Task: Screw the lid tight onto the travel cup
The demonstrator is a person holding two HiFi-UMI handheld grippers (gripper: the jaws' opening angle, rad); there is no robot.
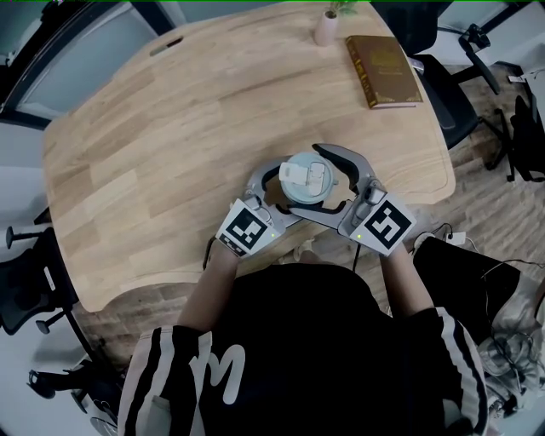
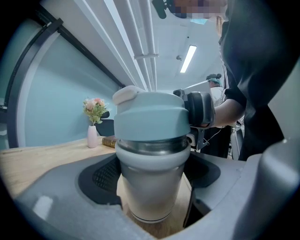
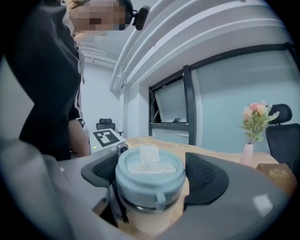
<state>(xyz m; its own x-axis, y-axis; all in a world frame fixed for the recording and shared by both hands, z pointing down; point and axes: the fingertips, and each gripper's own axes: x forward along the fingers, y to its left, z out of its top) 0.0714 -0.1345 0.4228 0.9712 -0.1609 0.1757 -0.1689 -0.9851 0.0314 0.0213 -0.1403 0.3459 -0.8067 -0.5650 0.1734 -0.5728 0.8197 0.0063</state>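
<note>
The travel cup [image 1: 298, 194] stands near the front edge of the wooden table [image 1: 170, 128], its pale blue lid [image 1: 306, 177] with a white flip tab on top. My left gripper [image 1: 285, 192] comes in from the left, and its pads [image 2: 105, 176] press the cream cup body [image 2: 152, 187] below the steel rim. From the right, my right gripper [image 1: 317, 183] reaches in higher up. Its pads [image 3: 206, 178] bear on both sides of the lid [image 3: 150, 176]. In the left gripper view the right gripper's jaw [image 2: 199, 108] shows beside the lid [image 2: 152, 117].
A brown book [image 1: 381, 70] and a small pink vase with flowers [image 1: 327, 25] sit at the table's far right. Office chairs [image 1: 447, 94] stand beyond the right edge. The person's torso is close against the front edge.
</note>
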